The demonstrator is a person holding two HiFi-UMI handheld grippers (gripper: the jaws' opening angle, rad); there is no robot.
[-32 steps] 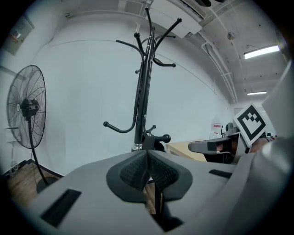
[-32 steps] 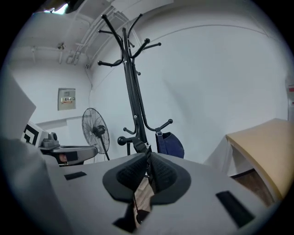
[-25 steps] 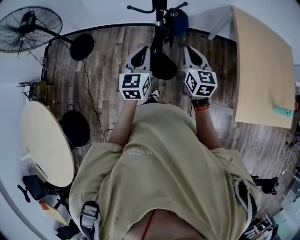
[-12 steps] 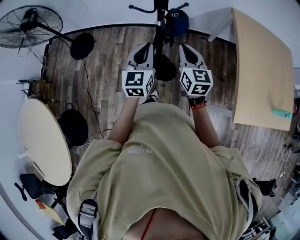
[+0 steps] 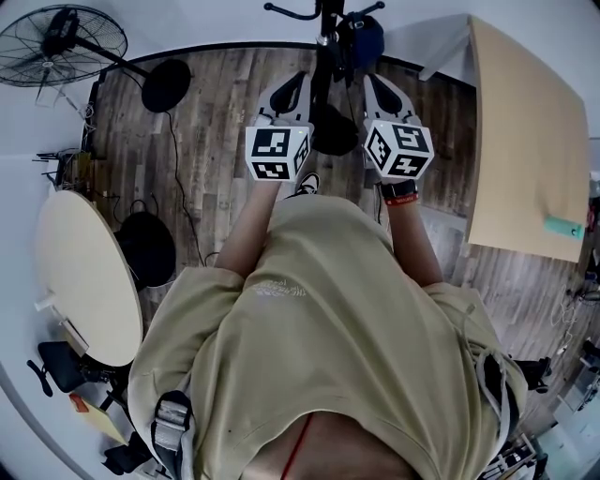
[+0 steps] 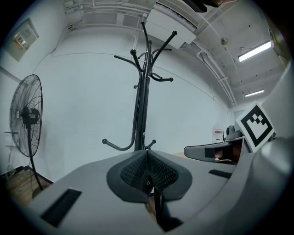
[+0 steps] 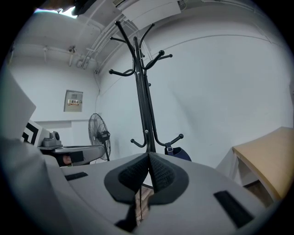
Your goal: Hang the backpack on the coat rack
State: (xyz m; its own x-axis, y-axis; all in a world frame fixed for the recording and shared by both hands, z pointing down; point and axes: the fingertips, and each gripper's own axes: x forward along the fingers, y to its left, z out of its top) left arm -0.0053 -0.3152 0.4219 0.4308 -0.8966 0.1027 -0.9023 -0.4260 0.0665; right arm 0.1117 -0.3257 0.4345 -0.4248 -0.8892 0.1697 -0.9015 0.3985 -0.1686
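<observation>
The black coat rack [image 5: 323, 19] stands straight ahead of me, its round base [image 5: 333, 131] on the wooden floor. A dark blue backpack [image 5: 364, 42] hangs by its strap from a low hook on the rack's right side; in the right gripper view the backpack [image 7: 180, 153] shows just right of the pole [image 7: 143, 92]. My left gripper [image 5: 289, 89] and right gripper [image 5: 380, 92] are held side by side in front of the rack, apart from it. Both are shut with nothing between the pads [image 6: 148, 166] [image 7: 149, 170]. The left gripper view shows the rack [image 6: 141, 92] but not the backpack.
A standing fan [image 5: 61, 42] with its round base [image 5: 167, 84] is at the far left. A round table [image 5: 80, 281] is at my left, with a black stool [image 5: 145, 248] and cables beside it. A rectangular wooden table [image 5: 525, 141] is at the right.
Both grippers have moved a little forward toward the rack and stay shut. The backpack hangs as before.
</observation>
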